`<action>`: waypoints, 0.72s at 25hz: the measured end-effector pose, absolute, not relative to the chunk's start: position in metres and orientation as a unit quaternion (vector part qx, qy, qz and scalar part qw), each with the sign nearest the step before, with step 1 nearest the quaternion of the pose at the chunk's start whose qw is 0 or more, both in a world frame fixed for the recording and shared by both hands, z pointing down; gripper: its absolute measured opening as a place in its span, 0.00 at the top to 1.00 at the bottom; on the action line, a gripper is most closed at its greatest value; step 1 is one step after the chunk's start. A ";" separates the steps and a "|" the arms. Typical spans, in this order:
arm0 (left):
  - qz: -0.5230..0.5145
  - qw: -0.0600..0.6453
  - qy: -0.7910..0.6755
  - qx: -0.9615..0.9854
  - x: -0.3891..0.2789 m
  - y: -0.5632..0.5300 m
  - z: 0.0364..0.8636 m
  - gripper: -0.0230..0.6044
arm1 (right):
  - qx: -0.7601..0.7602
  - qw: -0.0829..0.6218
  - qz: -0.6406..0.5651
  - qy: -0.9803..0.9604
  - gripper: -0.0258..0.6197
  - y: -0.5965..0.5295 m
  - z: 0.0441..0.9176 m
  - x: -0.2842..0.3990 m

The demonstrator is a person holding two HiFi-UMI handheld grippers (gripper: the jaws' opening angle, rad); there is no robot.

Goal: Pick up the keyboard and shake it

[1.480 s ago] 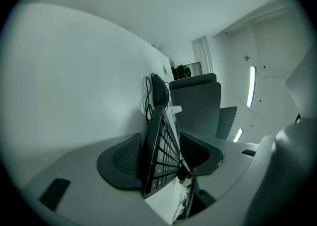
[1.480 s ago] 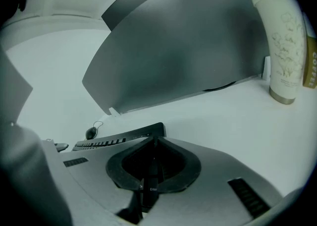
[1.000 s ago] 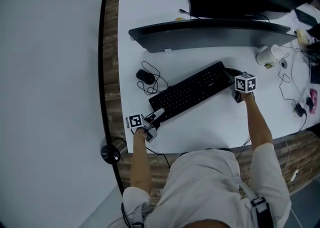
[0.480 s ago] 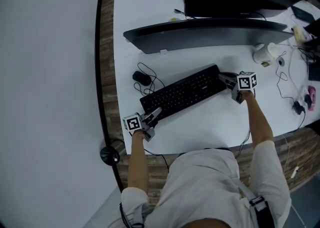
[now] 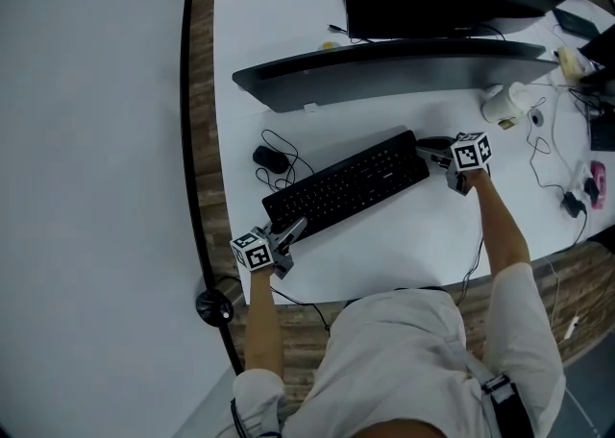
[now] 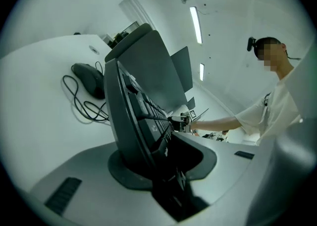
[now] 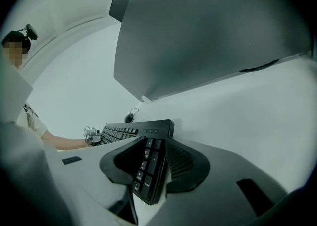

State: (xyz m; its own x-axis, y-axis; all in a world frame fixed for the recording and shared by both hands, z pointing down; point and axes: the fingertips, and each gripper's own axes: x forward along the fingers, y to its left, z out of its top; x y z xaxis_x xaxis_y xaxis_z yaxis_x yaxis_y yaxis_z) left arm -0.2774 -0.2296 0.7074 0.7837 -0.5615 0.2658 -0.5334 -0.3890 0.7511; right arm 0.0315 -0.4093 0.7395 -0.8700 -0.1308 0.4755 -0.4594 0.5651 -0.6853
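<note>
Both jaw-pairs just widened: left gripper (image 5: pixel 293 228) pinches one end of the slim black keyboard (image 5: pixel 348 183), right gripper (image 5: pixel 430 150) straddles the other

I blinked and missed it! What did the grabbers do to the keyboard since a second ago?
The left gripper rolled over, and its jaws closed in from wide onto the left end of the keyboard. The right gripper has just been opening its jaws around the right end, not squeezing yet. The keyboard, mouse and monitor stayed put on the desk.
</note>
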 end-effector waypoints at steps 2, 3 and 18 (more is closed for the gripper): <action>-0.011 0.420 -0.330 0.845 -0.279 -0.227 0.703 0.75 | 0.163 0.190 0.427 -0.869 0.72 -0.410 0.738 0.033; -0.008 0.407 -0.331 0.851 -0.280 -0.225 0.702 0.75 | 0.160 0.197 0.421 -0.871 0.70 -0.410 0.739 0.033; 0.018 0.352 -0.294 0.889 -0.286 -0.217 0.701 0.74 | 0.011 0.253 0.487 -0.836 0.63 -0.386 0.746 0.010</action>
State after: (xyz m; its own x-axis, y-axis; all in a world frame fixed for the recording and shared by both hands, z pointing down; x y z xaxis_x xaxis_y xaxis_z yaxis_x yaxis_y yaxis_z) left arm -0.2855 -0.2171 0.7007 0.8268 -0.5096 0.2383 -0.5347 -0.5803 0.6143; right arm 0.0095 -0.3858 0.7461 -0.8722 0.2276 0.4330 -0.2642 0.5259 -0.8085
